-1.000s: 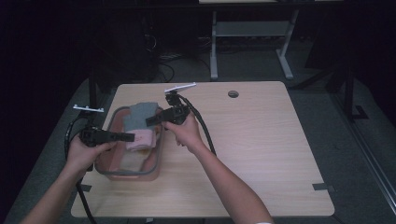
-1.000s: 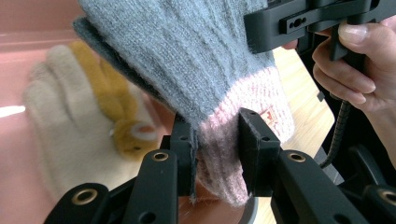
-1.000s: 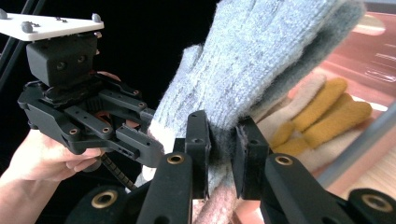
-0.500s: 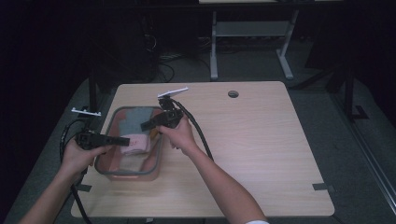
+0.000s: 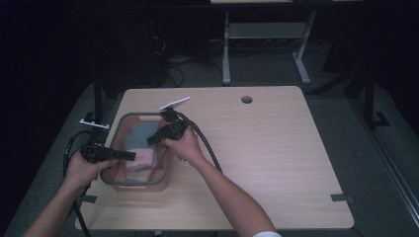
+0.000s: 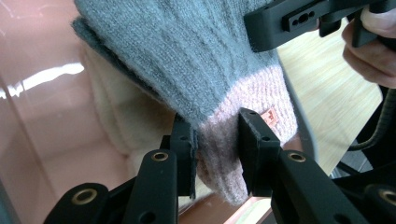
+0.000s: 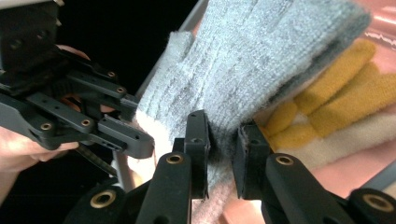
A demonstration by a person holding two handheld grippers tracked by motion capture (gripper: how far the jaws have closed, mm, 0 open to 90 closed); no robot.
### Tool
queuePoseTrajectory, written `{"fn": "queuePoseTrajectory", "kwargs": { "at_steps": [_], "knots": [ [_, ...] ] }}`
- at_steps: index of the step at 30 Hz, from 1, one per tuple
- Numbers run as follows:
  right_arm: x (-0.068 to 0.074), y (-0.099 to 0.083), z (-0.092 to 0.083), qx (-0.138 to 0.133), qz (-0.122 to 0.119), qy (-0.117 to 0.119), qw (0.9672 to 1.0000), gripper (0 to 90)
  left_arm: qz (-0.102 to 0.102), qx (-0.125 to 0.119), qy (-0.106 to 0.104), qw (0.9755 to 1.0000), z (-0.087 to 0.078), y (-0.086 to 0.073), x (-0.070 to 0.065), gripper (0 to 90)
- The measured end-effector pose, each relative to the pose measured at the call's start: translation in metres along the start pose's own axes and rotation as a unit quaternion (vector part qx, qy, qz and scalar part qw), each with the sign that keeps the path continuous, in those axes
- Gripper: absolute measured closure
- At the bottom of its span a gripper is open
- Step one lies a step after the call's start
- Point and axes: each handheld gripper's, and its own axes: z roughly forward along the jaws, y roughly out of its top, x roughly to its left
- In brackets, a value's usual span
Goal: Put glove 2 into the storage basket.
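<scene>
Grey knit glove [image 5: 140, 137], pink cuff, over bin [image 5: 167, 173] on bench [image 5: 276, 148]. Left fingers [image 6: 184, 140] clamp cuff end; right fingers [image 7: 198, 135] clamp opposite edge. Long axis spans both grippers.

The right hand-held gripper [image 7: 223, 140] pinches the grey glove [image 7: 261, 60], seemingly lying on a yellow-fingered glove [image 7: 336, 100].

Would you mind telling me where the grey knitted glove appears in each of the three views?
High view: grey glove, left of centre, in the bin.
Left gripper view: top centre, pink cuff pinched.
Right gripper view: upper centre.
Shared landmark: the translucent pink bin.
</scene>
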Motion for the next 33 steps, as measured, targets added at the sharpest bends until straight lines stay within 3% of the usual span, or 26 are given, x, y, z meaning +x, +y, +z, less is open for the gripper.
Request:
{"fn": "queuePoseTrajectory", "kwargs": {
  "at_steps": [8,12,19,28,33],
  "knots": [
    [0.004,0.000,0.006,0.025,-0.014,-0.033,0.9990,75.1,-0.008,0.018,0.012,0.9997,0.006,-0.005,0.005,69.4],
    [0.006,0.000,0.005,0.020,-0.035,-0.060,0.9974,73.8,-0.006,0.035,0.029,0.9989,0.011,-0.007,0.008,69.2],
    [0.003,0.001,-0.003,0.012,-0.030,-0.075,0.9967,70.6,-0.012,0.038,0.034,0.9986,0.014,-0.009,0.013,66.0],
    [0.002,0.001,-0.017,-0.007,-0.030,-0.065,0.9974,68.0,-0.003,0.025,0.055,0.9982,0.006,-0.005,0.009,54.5],
    [0.004,0.000,-0.028,-0.019,-0.034,-0.062,0.9973,66.7,-0.014,0.007,0.053,0.9984,-0.001,0.000,0.005,49.8]
  ]
}}
